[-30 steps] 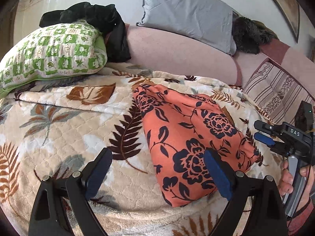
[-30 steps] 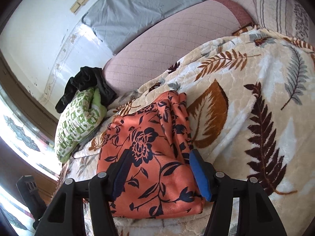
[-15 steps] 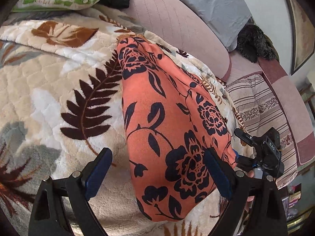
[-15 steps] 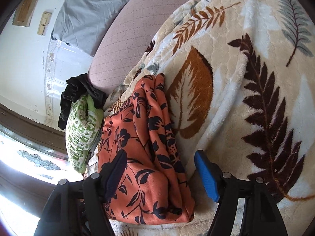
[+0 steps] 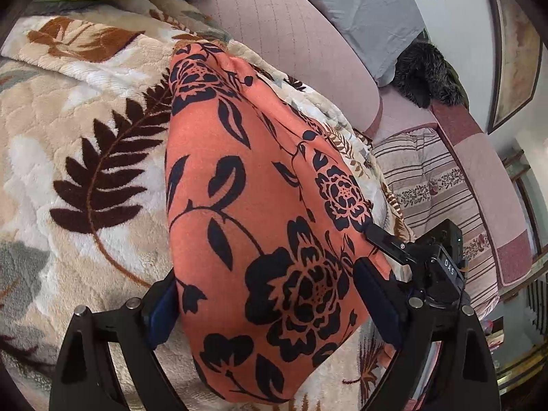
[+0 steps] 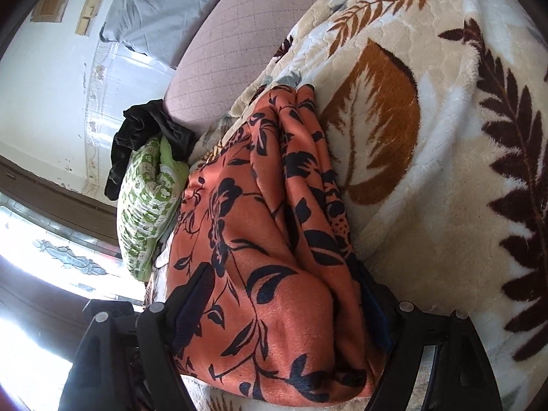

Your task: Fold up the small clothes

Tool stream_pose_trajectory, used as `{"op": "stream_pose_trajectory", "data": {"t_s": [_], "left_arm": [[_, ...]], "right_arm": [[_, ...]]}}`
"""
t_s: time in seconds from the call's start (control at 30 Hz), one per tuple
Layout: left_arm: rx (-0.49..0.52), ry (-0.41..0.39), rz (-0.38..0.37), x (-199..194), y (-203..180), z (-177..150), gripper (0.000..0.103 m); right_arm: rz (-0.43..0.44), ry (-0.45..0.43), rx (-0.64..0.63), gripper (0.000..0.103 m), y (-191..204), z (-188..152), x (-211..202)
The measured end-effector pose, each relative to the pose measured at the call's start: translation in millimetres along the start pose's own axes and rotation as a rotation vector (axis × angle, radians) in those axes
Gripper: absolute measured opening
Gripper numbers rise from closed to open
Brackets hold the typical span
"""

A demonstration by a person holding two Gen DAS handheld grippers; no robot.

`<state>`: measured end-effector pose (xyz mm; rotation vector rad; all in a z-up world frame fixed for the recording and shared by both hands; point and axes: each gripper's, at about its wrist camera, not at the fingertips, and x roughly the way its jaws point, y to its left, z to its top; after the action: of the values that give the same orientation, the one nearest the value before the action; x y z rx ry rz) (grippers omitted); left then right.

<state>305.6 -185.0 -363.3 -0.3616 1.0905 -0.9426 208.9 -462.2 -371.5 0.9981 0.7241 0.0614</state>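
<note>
An orange garment with black flowers lies folded into a long strip on the leaf-patterned blanket. My left gripper straddles its near end. The jaws are closing, a pad stands at each edge of the cloth, and I see no squeeze. My right gripper straddles the same garment from its other long side, jaws opening. Its left pad rests on the cloth and its right pad is half hidden under the thick folded edge. One finger of the right gripper shows at the garment's right edge.
The pink sofa backrest runs behind the blanket, with a grey pillow on it. A green-and-white pillow with a black cloth on it sits at one end. A striped cushion and a dark furry thing sit at the other.
Both grippers have come down and in toward the garment, which now lies between each pair of jaws. The right jaws have spread wider. The garment has not moved.
</note>
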Motion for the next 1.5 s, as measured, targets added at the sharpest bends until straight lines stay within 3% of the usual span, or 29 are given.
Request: {"op": "stream_pose_trajectory", "data": {"t_s": [0.03,0.13,0.17,0.2,0.4,0.63,0.87,1.17,1.3,1.37,1.43,1.5], "left_arm": [[0.017,-0.003,0.021,1,-2,-1,0.080],[0.021,-0.018,0.040,-1,-1,2,0.059],[0.013,-0.023,0.030,-3,1,3,0.056],[0.007,-0.028,0.026,-5,2,4,0.050],[0.047,-0.058,0.056,-17,-3,4,0.039],[0.076,-0.103,0.050,-44,-14,8,0.038],[0.114,-0.123,0.090,-87,-32,-11,0.037],[0.145,-0.129,0.137,-155,-47,-86,0.038],[0.117,-0.100,0.179,-168,-42,-129,0.038],[0.100,-0.069,0.216,-166,-32,-147,0.040],[0.079,-0.010,0.316,-157,-20,-155,0.053],[0.026,-0.014,0.334,-160,-12,-155,0.063]], "right_arm": [[-0.012,-0.005,-0.019,0.079,3,-1,1],[-0.086,-0.026,-0.069,0.060,12,-5,2],[-0.091,-0.038,-0.083,0.054,15,-5,1],[-0.073,-0.044,-0.096,0.041,18,-6,0],[-0.092,-0.101,-0.201,0.037,49,-13,-10],[-0.053,-0.143,-0.259,0.035,74,-20,-29],[-0.018,-0.163,-0.309,0.034,100,-48,-50],[0.004,-0.161,-0.294,0.034,116,-139,-96],[-0.001,-0.102,-0.243,0.034,104,-180,-100],[-0.029,-0.083,-0.246,0.034,97,-195,-99],[-0.075,-0.016,-0.219,0.040,88,-203,-92],[-0.141,0.024,-0.171,0.052,79,-205,-89]]}}
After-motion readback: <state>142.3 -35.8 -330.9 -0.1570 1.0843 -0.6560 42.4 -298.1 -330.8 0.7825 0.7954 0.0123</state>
